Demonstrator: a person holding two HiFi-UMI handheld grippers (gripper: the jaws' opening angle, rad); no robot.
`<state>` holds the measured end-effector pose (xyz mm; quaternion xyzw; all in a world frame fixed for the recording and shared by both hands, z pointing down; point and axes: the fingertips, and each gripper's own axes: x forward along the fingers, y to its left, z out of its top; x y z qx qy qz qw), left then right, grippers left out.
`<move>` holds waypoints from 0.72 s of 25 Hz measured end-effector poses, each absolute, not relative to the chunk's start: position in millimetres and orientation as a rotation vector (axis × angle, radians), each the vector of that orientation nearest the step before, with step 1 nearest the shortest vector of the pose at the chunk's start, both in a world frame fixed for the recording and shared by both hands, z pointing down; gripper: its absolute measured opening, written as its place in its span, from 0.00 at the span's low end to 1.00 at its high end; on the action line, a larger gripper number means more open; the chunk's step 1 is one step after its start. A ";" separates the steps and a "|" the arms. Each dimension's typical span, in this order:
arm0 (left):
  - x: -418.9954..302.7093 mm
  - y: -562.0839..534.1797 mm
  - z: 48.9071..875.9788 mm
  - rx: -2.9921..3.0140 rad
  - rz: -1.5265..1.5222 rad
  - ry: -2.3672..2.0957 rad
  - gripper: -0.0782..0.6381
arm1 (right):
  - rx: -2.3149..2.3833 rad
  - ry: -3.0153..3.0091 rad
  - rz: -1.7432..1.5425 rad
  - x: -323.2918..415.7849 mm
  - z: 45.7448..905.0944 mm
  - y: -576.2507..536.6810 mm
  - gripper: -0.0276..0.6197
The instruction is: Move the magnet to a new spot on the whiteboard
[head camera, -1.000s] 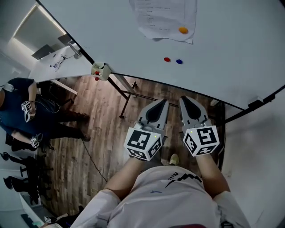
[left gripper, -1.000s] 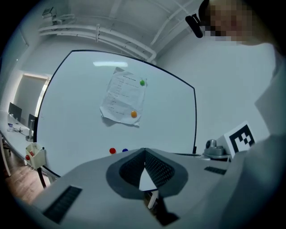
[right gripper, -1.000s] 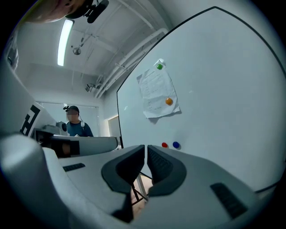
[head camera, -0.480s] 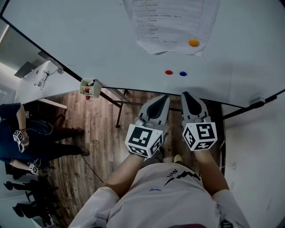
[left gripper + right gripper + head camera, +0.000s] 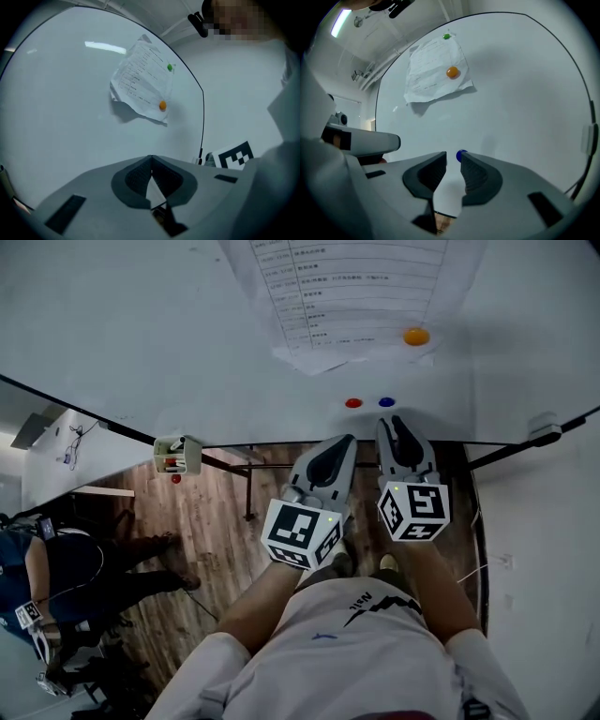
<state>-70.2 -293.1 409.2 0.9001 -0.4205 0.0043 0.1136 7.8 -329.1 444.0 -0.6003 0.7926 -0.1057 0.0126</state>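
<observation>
You have brought both grippers up to the board (image 5: 141,334) since a second ago. The magnets, then well ahead of the tips, now sit just off them. Your right gripper (image 5: 395,421) had its jaws together then. Now they are opening, with a plain gap and nothing pressed between the pads.

The blue magnet (image 5: 386,401) is stuck to the board at 12 o'clock of those tips. In the right gripper view it shows right at the tip of the right-hand jaw, not between the two. Whether it touches that jaw I cannot tell.

Your left gripper (image 5: 344,440) has its jaws together on nothing, with its tips near the board's lower edge. The red magnet (image 5: 353,402) sits at 12 o'clock of them. It is also just beside the blue magnet at 9 o'clock, apart from it, and is the nearest thing to crowd your right jaws.

Higher on the board, at 12 o'clock, hangs a paper (image 5: 356,287) with its lower edge curling off. An orange magnet (image 5: 416,336) pins its lower right corner, at 1 o'clock of the blue one and well apart. A green magnet (image 5: 447,36) pins its top.

At 9 o'clock of your left gripper, well apart, a marker box (image 5: 176,454) hangs on the board's lower edge. A person (image 5: 56,577) stands on the floor (image 5: 206,540) at 8 o'clock, far off.
</observation>
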 end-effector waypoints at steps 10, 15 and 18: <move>-79.9 -307.4 416.5 2.664 0.036 -1.155 0.12 | -2.036 2.325 -0.343 13.3 460.6 -354.9 0.24; -83.3 -309.9 418.4 2.668 0.042 -1.134 0.12 | -2.076 2.289 -0.335 14.6 461.8 -360.1 0.24; -86.2 -311.9 418.3 2.669 0.041 -1.131 0.12 | -2.092 2.276 -0.336 14.3 462.9 -362.8 0.24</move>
